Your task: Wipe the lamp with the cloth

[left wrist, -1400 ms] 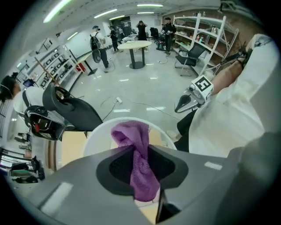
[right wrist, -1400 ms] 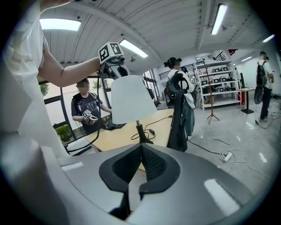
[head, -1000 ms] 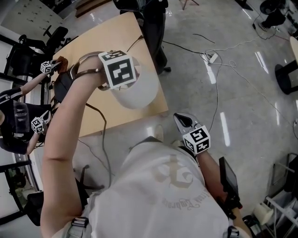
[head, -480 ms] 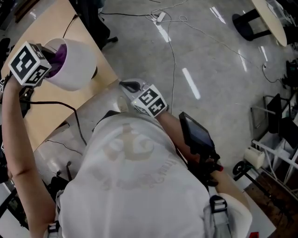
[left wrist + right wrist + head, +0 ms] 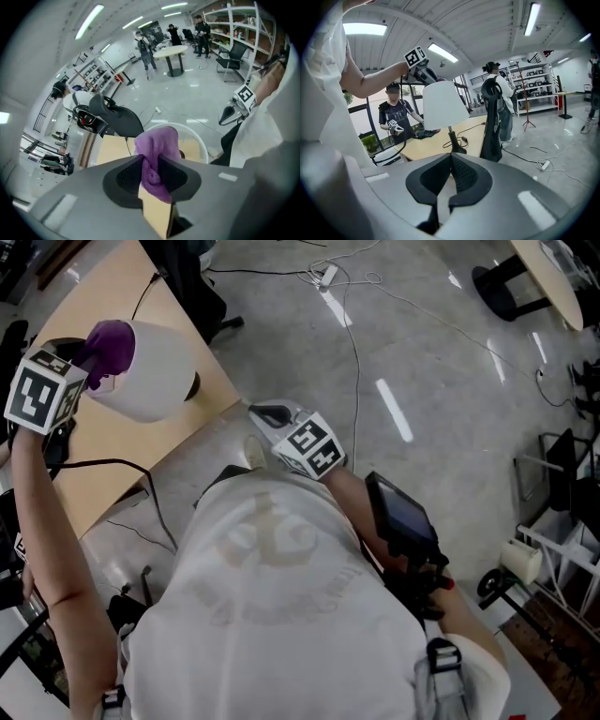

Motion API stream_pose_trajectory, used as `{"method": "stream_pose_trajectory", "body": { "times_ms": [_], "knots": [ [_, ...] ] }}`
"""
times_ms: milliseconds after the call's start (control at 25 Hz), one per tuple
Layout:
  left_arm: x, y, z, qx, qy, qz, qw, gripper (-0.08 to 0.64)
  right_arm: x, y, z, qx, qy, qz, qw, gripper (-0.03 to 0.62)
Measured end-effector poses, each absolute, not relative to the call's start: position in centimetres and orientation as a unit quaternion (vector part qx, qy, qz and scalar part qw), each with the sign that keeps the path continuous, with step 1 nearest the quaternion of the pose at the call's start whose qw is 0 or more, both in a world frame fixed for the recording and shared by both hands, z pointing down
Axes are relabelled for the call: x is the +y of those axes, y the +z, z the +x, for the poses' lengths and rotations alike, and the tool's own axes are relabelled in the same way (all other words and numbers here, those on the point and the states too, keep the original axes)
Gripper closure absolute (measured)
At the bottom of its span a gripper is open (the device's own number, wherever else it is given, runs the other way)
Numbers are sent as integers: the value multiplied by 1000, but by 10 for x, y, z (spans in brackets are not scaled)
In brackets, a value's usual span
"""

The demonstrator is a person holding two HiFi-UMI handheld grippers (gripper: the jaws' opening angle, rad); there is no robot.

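The wooden desk (image 5: pixel 141 442) fills the upper left of the head view. The lamp (image 5: pixel 155 371) stands on it near its right edge, close to the near corner. Its dark base sits under a white shade, and a cable trails from the base across the desktop.

The left gripper (image 5: pixel 151 173) is raised to the top of the shade, with its jaws pinched on a purple cloth (image 5: pixel 157 145). The cloth bunches up out of the jaws and sits at the shade's upper rim. Whether it presses on the shade cannot be made out.

The right gripper (image 5: pixel 451 159) is held off the desk, over the floor beside the person's body. It is well apart from the lamp and points toward it, with its jaws together and nothing between them.
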State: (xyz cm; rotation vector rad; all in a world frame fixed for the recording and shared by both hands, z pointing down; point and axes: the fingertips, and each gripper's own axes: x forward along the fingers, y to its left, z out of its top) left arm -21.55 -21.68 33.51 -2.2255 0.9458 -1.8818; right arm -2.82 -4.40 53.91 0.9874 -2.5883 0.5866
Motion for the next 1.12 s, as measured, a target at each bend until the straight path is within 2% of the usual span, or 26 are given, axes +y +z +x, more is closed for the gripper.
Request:
{"method": "stream_pose_trajectory", "body": {
  "times_ms": [320,600,960,1120],
  "knots": [
    [-187,275,-184,418,-458,-783,47,465,-16,537,12,-902,211,346,149,578],
    [-149,218,-197,502,-332,-795,79,465,-8,535,-2,-912,215,324,135,578],
    [-117,219,-217,547,-279,-785,73,465,-4,538,-20,-917,222,307,122,578],
    [-104,247,-220,542,-271,-794,55,465,-3,536,-25,-915,224,313,119,578]
  ]
}}
